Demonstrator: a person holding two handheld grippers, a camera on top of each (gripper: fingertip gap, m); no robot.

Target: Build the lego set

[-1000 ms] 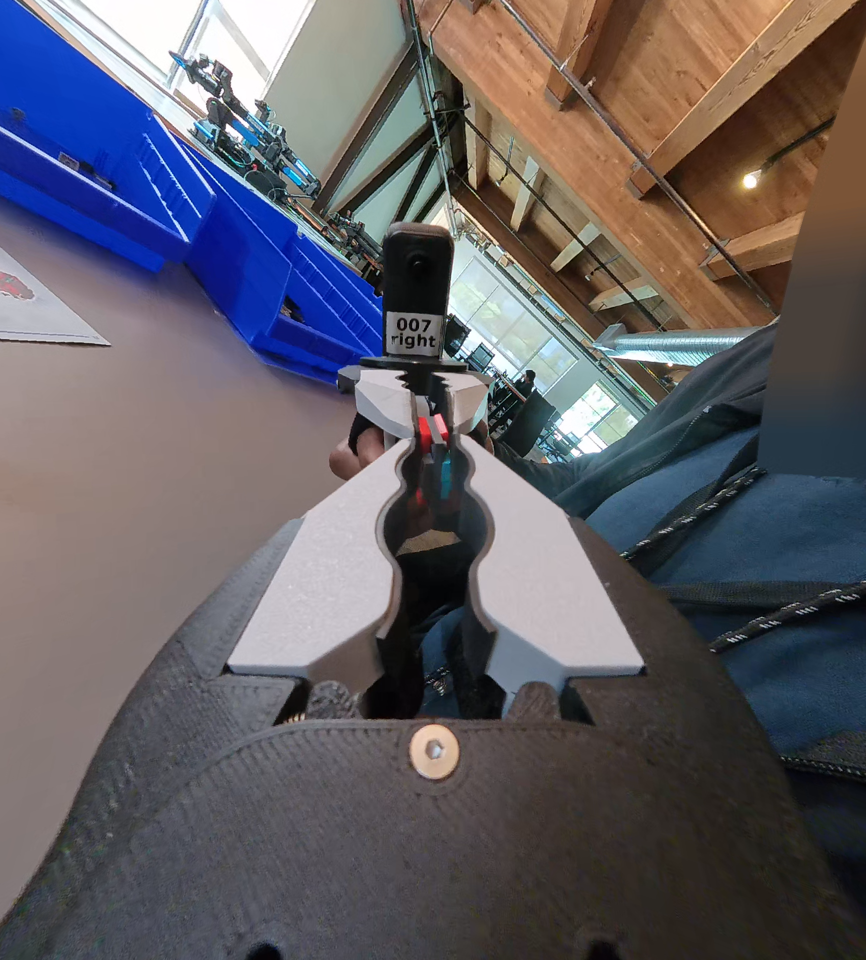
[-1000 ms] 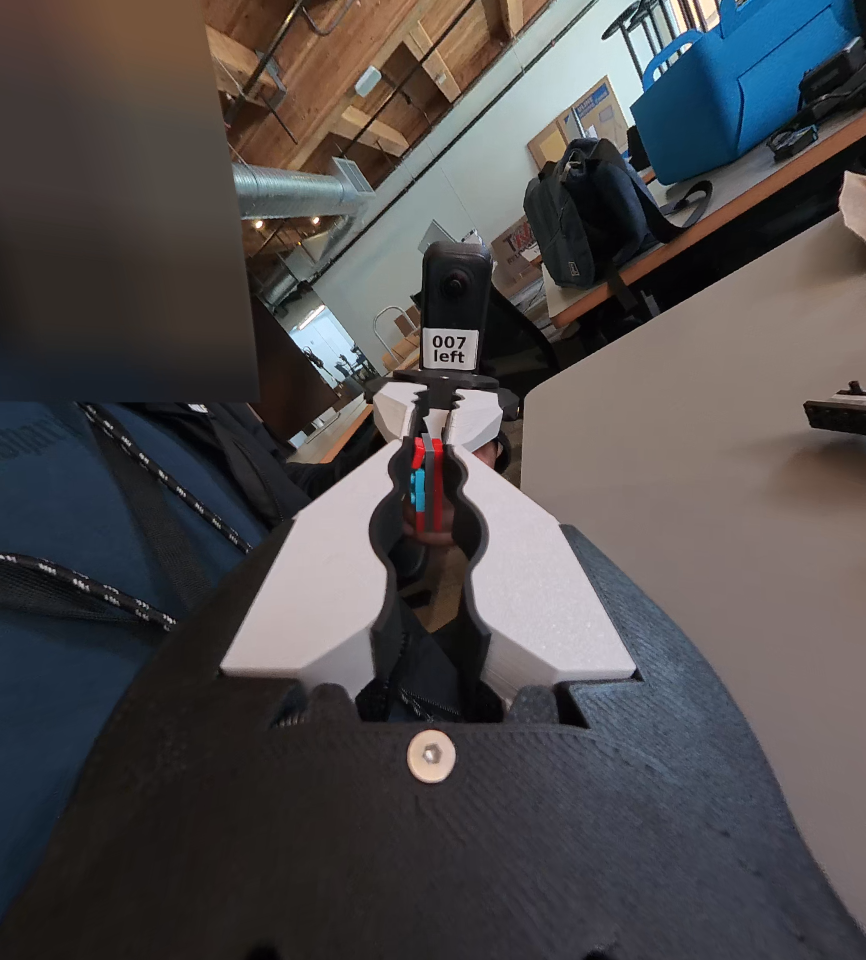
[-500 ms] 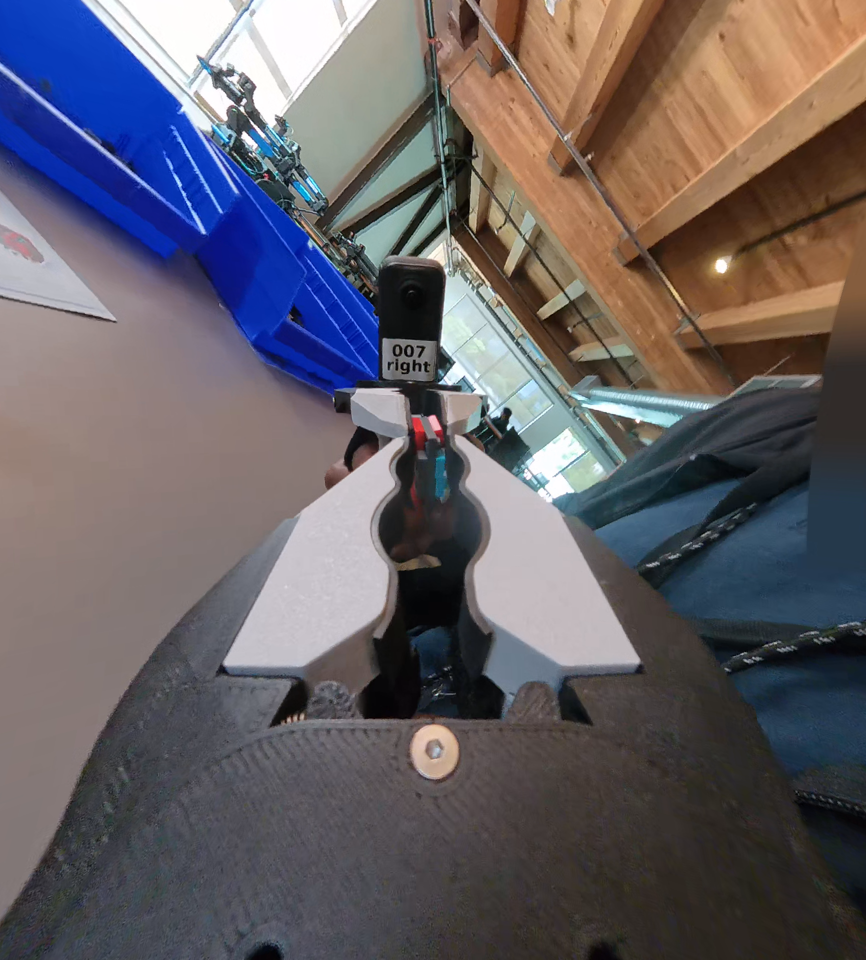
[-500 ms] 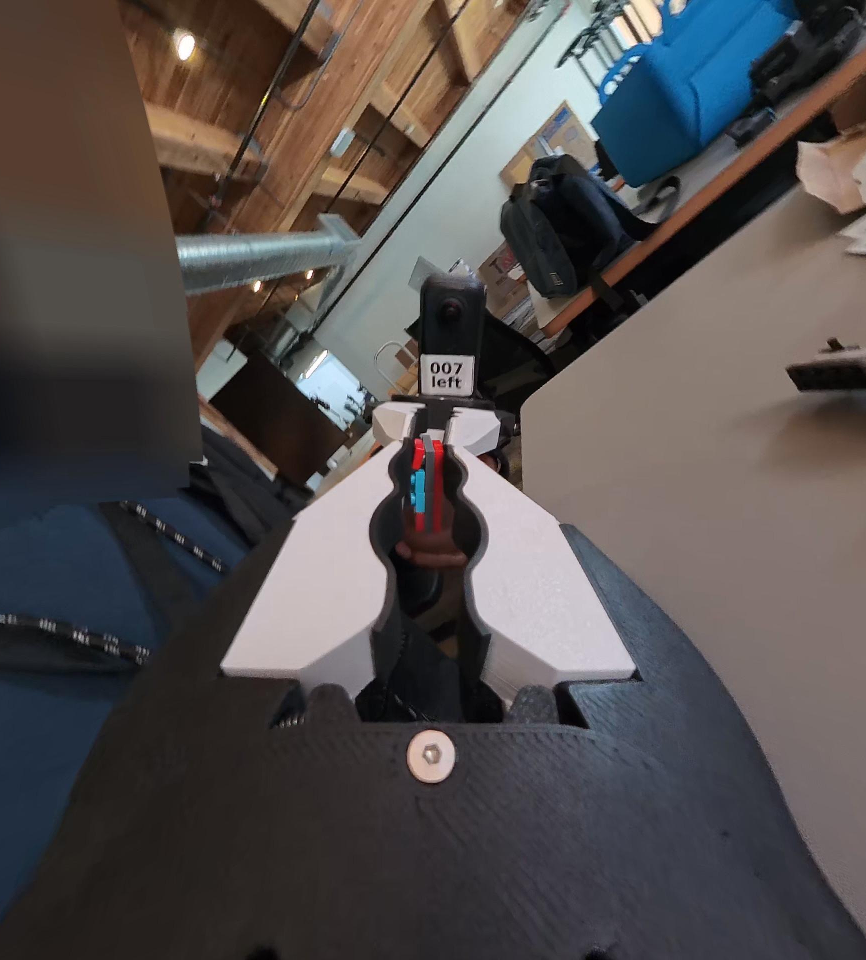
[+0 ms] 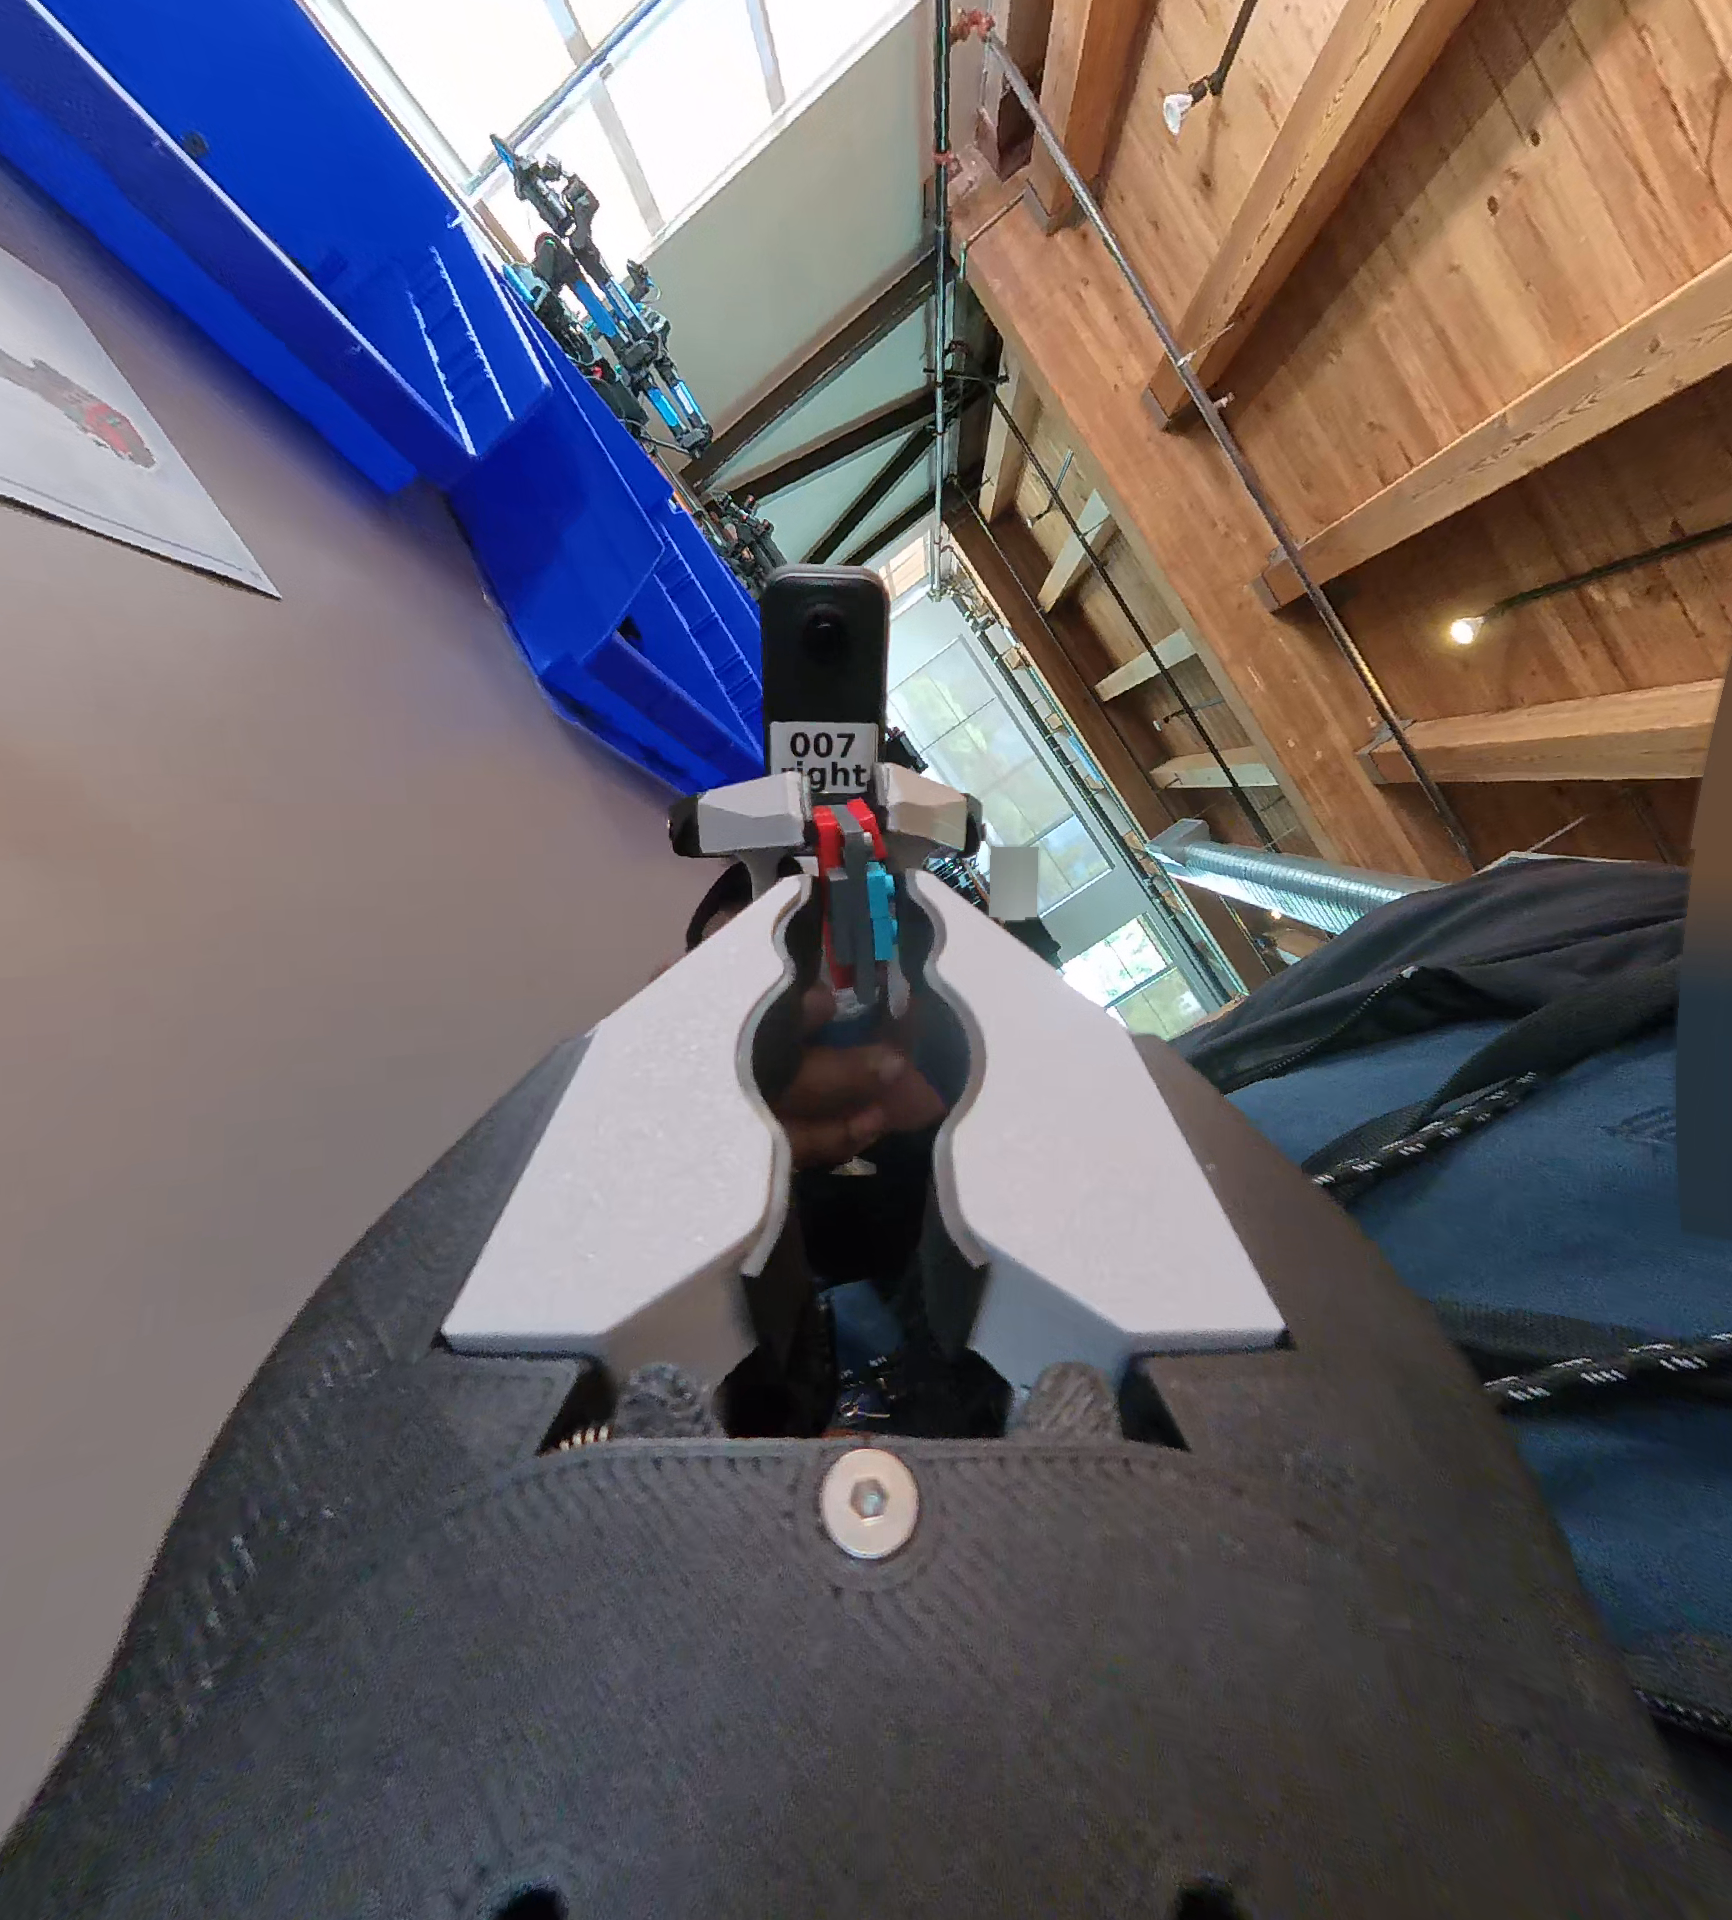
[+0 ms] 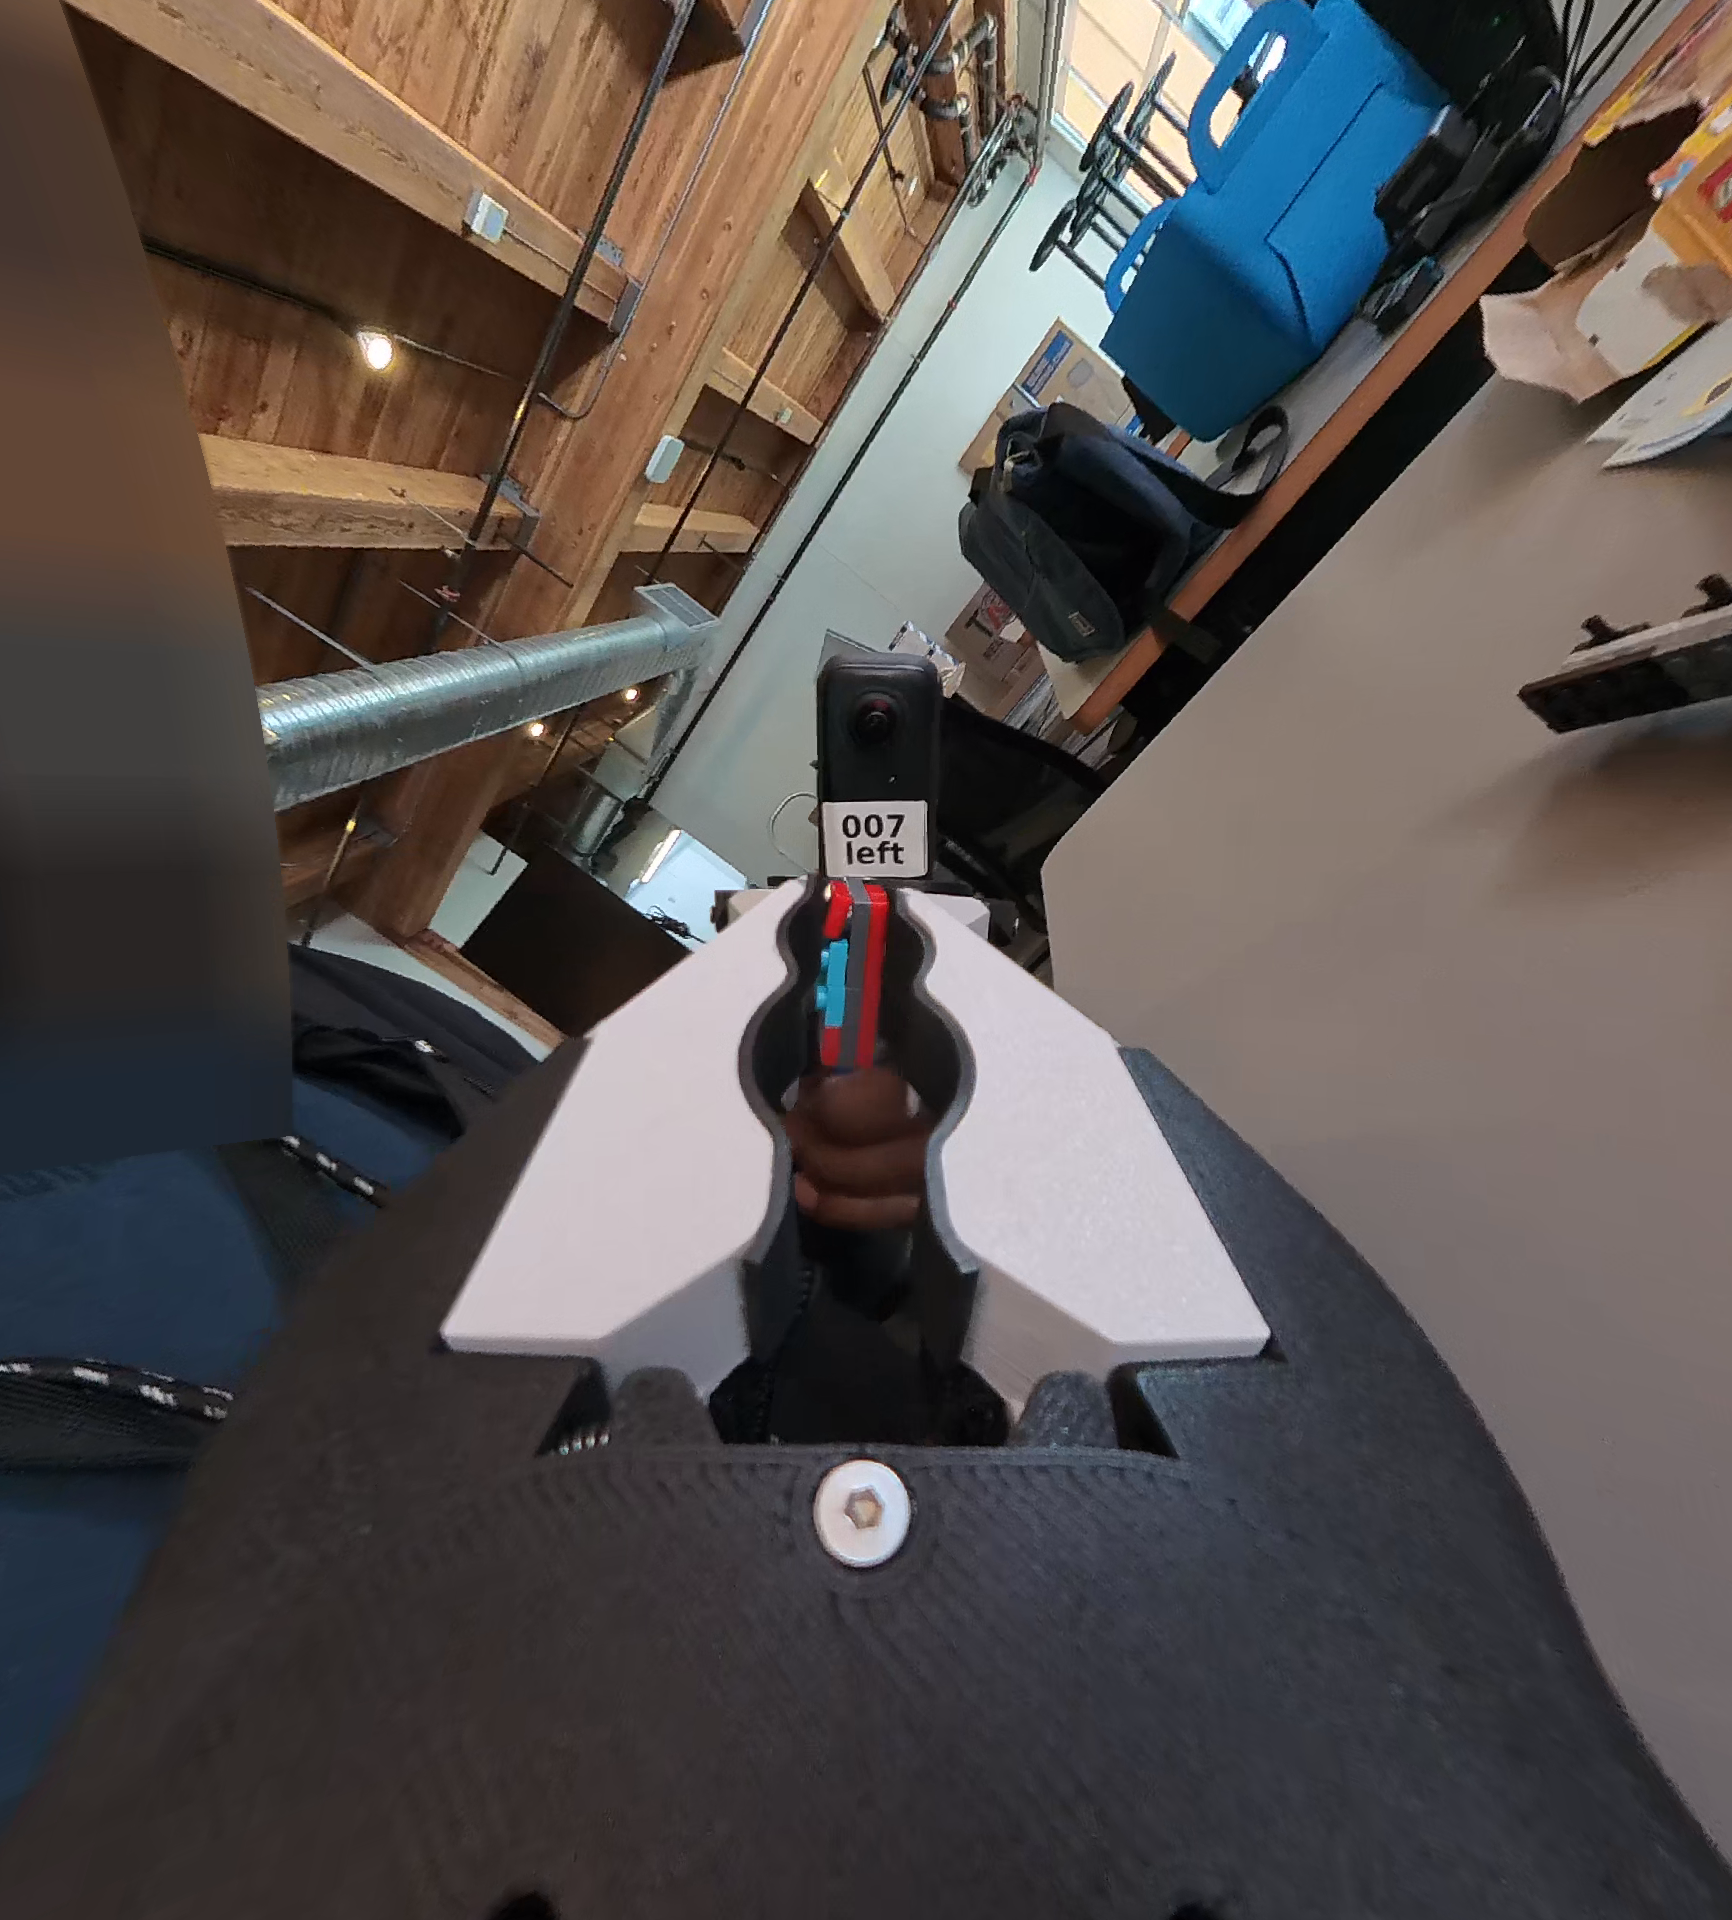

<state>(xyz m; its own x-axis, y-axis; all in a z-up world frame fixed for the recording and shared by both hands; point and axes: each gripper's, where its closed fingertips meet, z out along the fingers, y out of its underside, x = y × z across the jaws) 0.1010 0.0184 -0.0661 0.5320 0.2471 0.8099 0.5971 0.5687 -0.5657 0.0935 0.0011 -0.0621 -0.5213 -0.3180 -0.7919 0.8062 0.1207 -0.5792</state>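
Note:
A small lego assembly (image 5: 857,914) of red, grey and light-blue pieces is held in the air between my two grippers, which face each other tip to tip. My left gripper (image 5: 857,888) is shut on its near end. The right gripper (image 5: 820,826) shows beyond it, closed on the far end. In the right wrist view my right gripper (image 6: 854,909) is shut on the same assembly (image 6: 854,982). The left gripper's camera (image 6: 877,727) stands behind it. A hand (image 6: 857,1153) shows through the gap between the fingers.
A grey table (image 5: 166,883) lies to one side with a printed instruction sheet (image 5: 31,416) and blue bins (image 5: 529,468). In the right wrist view a dark lego plate build (image 6: 1672,665), a booklet (image 6: 1724,405) and torn boxes (image 6: 1610,281) lie on the table. A person's blue jacket (image 5: 1516,1195) is close. From either gripper's tips it is about 20 cm to the dark lego plate build (image 6: 1672,665).
Both grippers have tilted together, so the room has rotated in both views. They have drawn closer and the assembly looms larger. Both stay clamped on it.

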